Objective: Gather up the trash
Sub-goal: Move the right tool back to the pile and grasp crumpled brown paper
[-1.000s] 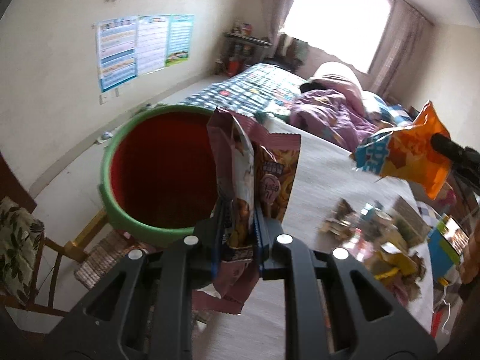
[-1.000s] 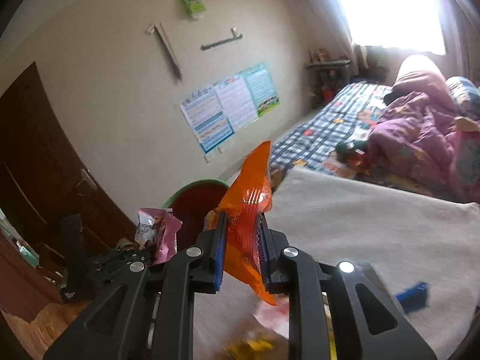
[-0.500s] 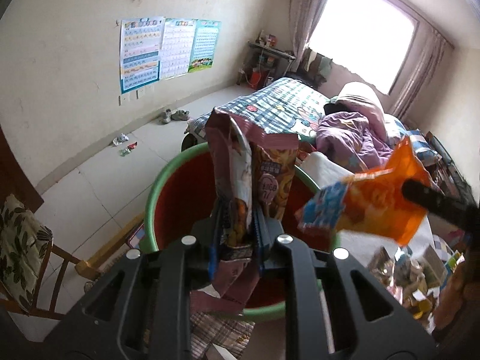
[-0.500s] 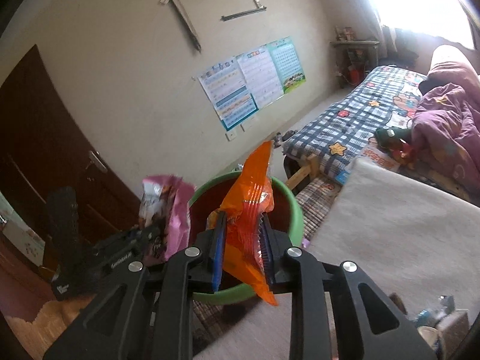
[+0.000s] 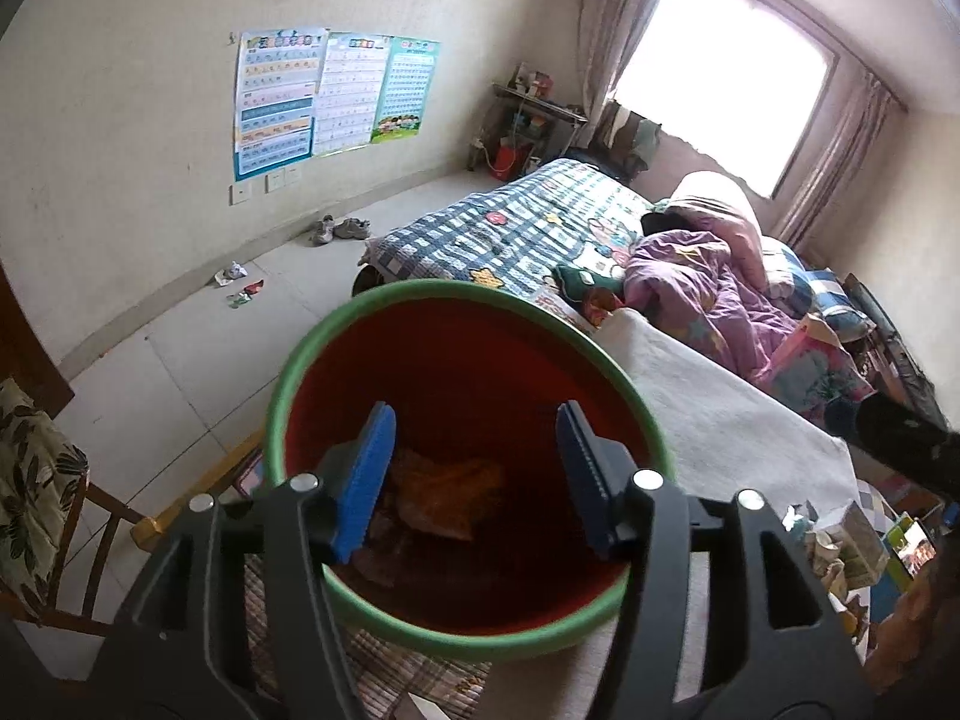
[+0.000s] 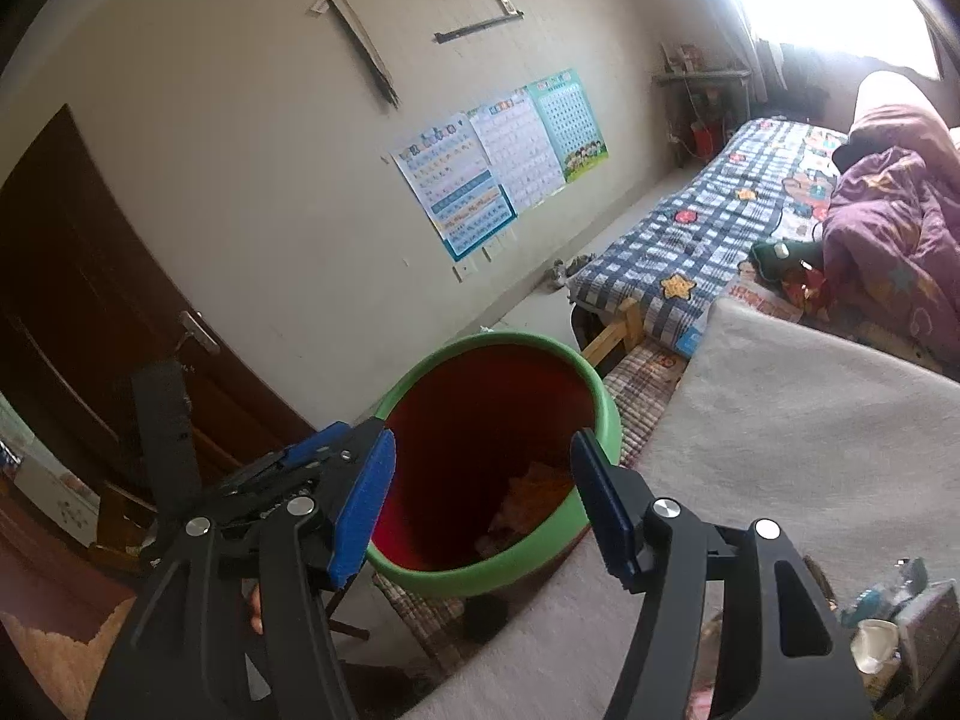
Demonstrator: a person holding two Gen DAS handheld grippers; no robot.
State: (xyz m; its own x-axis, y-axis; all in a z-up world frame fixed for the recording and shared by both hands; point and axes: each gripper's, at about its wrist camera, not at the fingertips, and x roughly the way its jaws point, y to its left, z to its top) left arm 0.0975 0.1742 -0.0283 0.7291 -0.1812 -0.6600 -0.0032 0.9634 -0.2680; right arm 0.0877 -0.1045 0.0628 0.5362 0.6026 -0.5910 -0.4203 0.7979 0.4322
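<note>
A round bin with a green rim [image 5: 420, 291] and red inside stands beside the table; it also shows in the right wrist view [image 6: 606, 402]. Crumpled snack wrappers [image 5: 444, 495] lie at its bottom, also seen in the right wrist view [image 6: 531, 501]. My left gripper [image 5: 474, 480] is open and empty right above the bin. My right gripper [image 6: 480, 498] is open and empty over the bin's near side. The left gripper's body [image 6: 300, 468] shows at the left of the right wrist view.
A grey-clothed table [image 5: 732, 420] lies right of the bin, with several pieces of trash [image 5: 840, 546] at its right end. A bed [image 5: 540, 228] stands behind. A wooden chair [image 5: 36, 480] is at the left, a dark door [image 6: 78, 276] beyond.
Both grippers moved over the bin and opened. The pink snack bag and the orange snack bag have left the jaws and lie in the bin.
</note>
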